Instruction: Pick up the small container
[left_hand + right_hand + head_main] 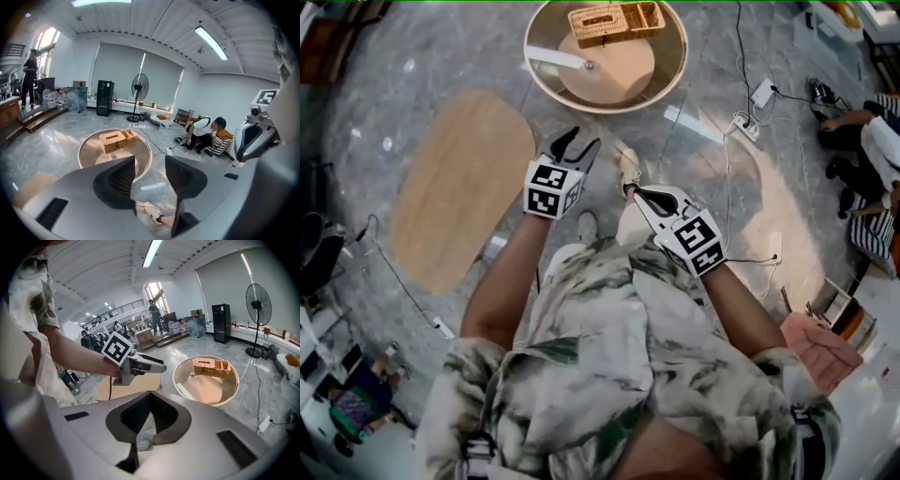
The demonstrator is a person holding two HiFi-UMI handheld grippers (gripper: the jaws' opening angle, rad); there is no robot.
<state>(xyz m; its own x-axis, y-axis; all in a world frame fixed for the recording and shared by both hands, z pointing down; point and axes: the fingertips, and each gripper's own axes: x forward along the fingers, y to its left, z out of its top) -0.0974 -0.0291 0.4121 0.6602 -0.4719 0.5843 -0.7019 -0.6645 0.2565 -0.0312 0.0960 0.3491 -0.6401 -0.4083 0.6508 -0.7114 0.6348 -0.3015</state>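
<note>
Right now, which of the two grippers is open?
The left gripper: its jaws stand clearly apart with nothing between them. The right gripper has its jaws meeting at the tips, holding nothing.

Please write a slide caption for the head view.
Left tool open, right tool shut, both empty, held short of a round wooden table carrying a rectangular woven wicker basket.
</note>
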